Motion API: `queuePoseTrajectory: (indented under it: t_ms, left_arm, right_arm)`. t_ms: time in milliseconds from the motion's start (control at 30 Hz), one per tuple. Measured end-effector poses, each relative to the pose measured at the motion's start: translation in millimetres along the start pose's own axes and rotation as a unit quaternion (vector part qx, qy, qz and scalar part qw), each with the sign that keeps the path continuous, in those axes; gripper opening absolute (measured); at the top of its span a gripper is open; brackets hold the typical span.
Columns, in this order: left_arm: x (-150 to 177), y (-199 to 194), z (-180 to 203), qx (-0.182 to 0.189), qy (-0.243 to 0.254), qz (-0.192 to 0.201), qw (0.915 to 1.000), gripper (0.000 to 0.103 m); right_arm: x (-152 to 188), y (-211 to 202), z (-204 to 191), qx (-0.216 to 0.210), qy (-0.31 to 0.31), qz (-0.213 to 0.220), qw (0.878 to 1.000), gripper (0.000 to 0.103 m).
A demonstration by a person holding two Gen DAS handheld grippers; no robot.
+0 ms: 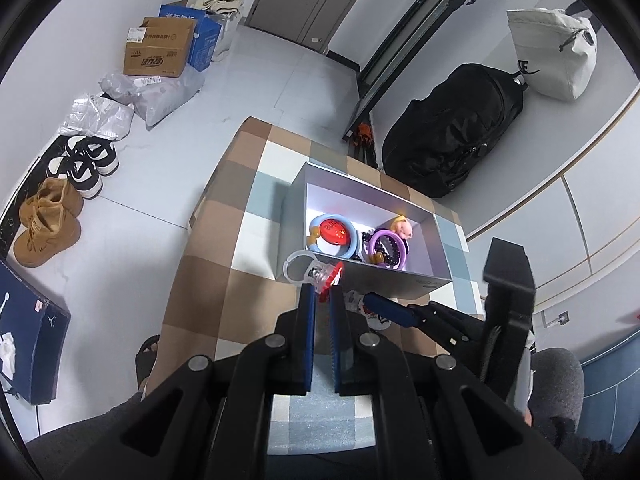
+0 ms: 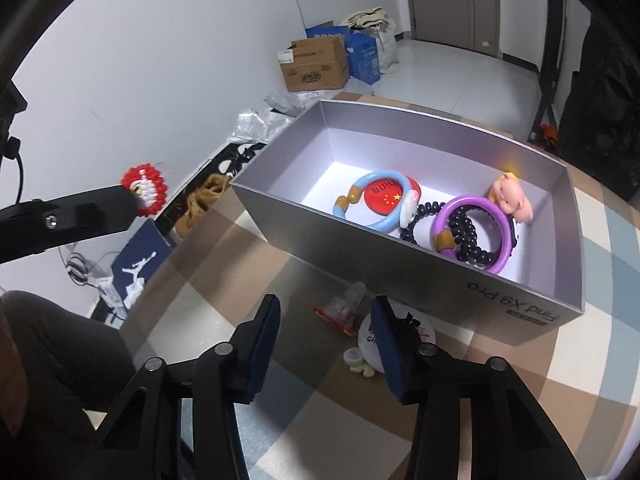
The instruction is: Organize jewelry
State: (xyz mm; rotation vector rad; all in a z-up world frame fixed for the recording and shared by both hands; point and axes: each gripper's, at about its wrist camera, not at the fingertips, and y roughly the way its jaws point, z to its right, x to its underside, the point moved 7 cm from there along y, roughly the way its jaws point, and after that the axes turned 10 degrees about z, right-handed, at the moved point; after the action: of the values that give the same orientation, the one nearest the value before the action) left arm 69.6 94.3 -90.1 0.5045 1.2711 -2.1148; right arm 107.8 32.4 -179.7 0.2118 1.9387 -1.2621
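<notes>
Red-and-white beaded ornament [image 2: 145,190] sits pinched in left gripper [image 1: 323,285]; right gripper [image 2: 326,312] gapes wide, empty.

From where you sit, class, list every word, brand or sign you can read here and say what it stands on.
"Find X9 Pro", upside down: grey box near wall.
"hina", rest hidden: red badge in the box.
Jumping-man logo: blue shoebox.
Partial "CH": white disc on the cloth.
Cardboard carton print: too blurred to read.

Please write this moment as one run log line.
left gripper: shut on red-white bead charm, lifted | right gripper: open above table items | box: bracelets inside
</notes>
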Motion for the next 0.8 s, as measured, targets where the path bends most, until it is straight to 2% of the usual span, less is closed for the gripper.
queuePoseTrajectory:
  t_ms: [133,233,367,800]
  left_arm:
    - [-0.9,1.0,-1.6,-0.008,0.002,0.003,1.0000,0.003]
    - [0.6,-0.3,-4.8,-0.008,-0.002,0.001,1.0000,0.003]
    - [1.4,-0.5,-5.9,-0.007,-0.007,-0.002,0.9999,0.003]
    - [-0.6,-2.3,-1.0,-0.005,-0.001,0.008,1.0000,0.003]
  right_arm:
    - [0.7,8.4,-0.8,0.020,-0.022,-0.007,1.000,0.032]
    - [1.6,11.3,1.9,0.021,-0.012,-0.016,1.000,0.023]
    - [-1.4,9.2,3.2,0.026,-0.014,-0.008,1.000,0.022]
    - [-8.6,-11.3,3.7,0.005,0.010,0.022,1.000,0.022]
